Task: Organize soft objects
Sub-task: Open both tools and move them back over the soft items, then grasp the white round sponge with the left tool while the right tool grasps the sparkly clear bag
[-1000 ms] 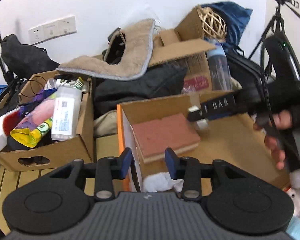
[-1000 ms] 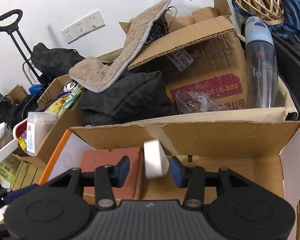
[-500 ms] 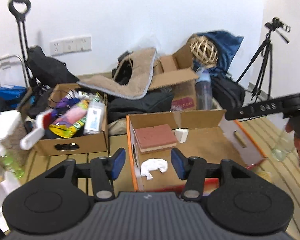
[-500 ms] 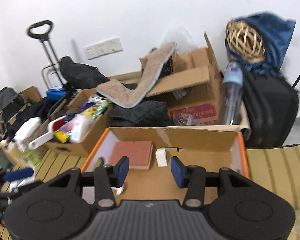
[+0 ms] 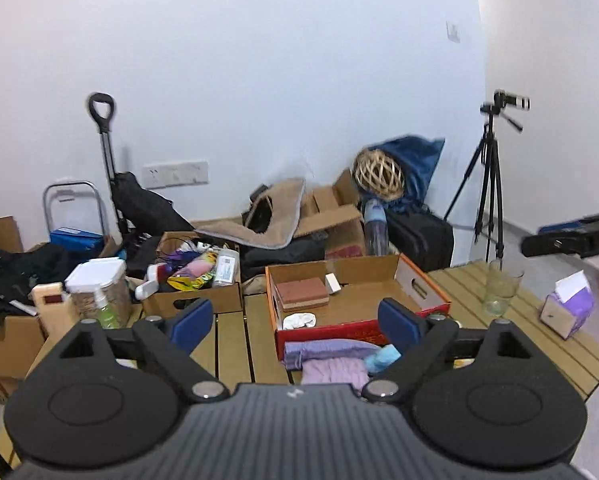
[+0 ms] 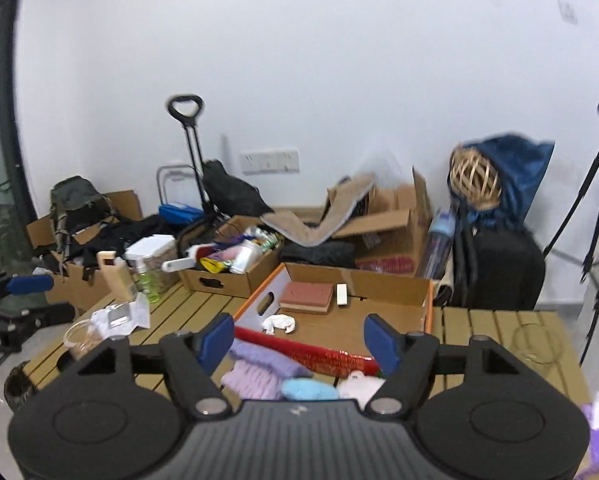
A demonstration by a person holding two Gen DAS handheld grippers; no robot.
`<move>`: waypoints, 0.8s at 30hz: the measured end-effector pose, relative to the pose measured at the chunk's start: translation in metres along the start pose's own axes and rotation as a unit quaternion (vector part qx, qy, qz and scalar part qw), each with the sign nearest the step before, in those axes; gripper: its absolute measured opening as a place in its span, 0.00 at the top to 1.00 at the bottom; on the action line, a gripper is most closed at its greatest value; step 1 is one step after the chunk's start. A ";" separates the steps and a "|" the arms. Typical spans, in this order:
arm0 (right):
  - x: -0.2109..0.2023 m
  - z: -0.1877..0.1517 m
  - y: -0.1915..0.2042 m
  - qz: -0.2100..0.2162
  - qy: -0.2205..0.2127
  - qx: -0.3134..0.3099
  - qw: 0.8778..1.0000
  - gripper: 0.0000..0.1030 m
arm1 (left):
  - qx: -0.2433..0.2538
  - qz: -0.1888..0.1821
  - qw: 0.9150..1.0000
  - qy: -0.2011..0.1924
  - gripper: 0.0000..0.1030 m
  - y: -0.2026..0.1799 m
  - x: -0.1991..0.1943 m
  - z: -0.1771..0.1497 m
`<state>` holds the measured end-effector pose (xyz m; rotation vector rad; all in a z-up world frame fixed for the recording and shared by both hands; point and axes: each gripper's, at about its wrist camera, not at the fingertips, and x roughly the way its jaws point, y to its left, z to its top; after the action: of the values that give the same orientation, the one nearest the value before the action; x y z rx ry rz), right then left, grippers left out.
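An open cardboard box (image 5: 409, 276) (image 6: 391, 280) with orange and red sides stands on the slatted wooden table. Inside lie a red-brown sponge (image 5: 302, 294) (image 6: 308, 296), a small white block (image 5: 332, 282) (image 6: 341, 294) and a crumpled white cloth (image 5: 299, 321) (image 6: 279, 323). In front of the box lie purple knitted items (image 5: 331, 360) (image 6: 259, 372), a light blue soft thing (image 5: 383, 358) (image 6: 307, 388) and a white soft thing (image 6: 357, 386). My left gripper (image 5: 295, 322) is open and empty, above them. My right gripper (image 6: 299, 338) is open and empty, also above them.
A drinking glass (image 5: 499, 292) (image 6: 537, 344) and a purple tissue pack (image 5: 567, 310) stand on the table's right part. A cluttered cardboard box (image 5: 203, 276) (image 6: 235, 272), a plastic jar (image 5: 97, 288) and bottles stand left. A tripod (image 5: 491, 184) and bags stand behind.
Both grippers have pulled back and up, away from the box, and opened wide. The white block that the right gripper held a second ago now lies in the box beside the sponge.
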<state>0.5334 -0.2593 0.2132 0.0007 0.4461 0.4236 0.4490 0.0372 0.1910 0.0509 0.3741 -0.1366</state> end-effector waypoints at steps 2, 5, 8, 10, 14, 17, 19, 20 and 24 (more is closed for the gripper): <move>-0.030 -0.018 0.010 0.002 -0.019 -0.006 1.000 0.26 | -0.015 0.002 1.000 -0.016 0.08 -0.001 -0.026 -0.018; -0.071 -0.054 0.029 0.005 -0.043 -0.020 0.999 0.24 | -0.036 -0.002 0.999 -0.035 0.05 -0.001 -0.064 -0.047; -0.111 -0.100 0.051 -0.002 -0.075 -0.043 0.996 0.22 | -0.048 -0.007 0.997 -0.059 0.03 -0.002 -0.102 -0.085; -0.135 -0.132 0.067 -0.009 -0.097 -0.059 0.994 0.19 | -0.051 -0.008 0.996 -0.073 0.01 -0.005 -0.127 -0.115; -0.165 -0.198 0.089 -0.042 -0.137 -0.067 0.987 0.12 | -0.025 0.033 0.994 -0.100 0.00 -0.020 -0.164 -0.171; -0.163 -0.243 0.091 -0.074 -0.139 -0.051 0.986 0.10 | 0.003 0.068 0.994 -0.089 0.00 -0.031 -0.165 -0.203; -0.148 -0.267 0.090 -0.103 -0.107 -0.024 0.989 0.11 | 0.004 0.062 0.997 -0.055 0.00 -0.032 -0.156 -0.214; -0.138 -0.276 0.090 -0.099 -0.082 -0.019 0.992 0.11 | 0.004 0.063 0.997 -0.047 0.00 -0.032 -0.153 -0.216; -0.123 -0.289 0.092 -0.094 -0.058 -0.032 0.993 0.11 | 0.001 0.058 0.998 -0.040 0.00 -0.032 -0.138 -0.215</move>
<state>0.2753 -0.2502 0.0126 -0.0791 0.3151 0.2504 0.2398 0.0389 0.0407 0.0685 0.2908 -0.0235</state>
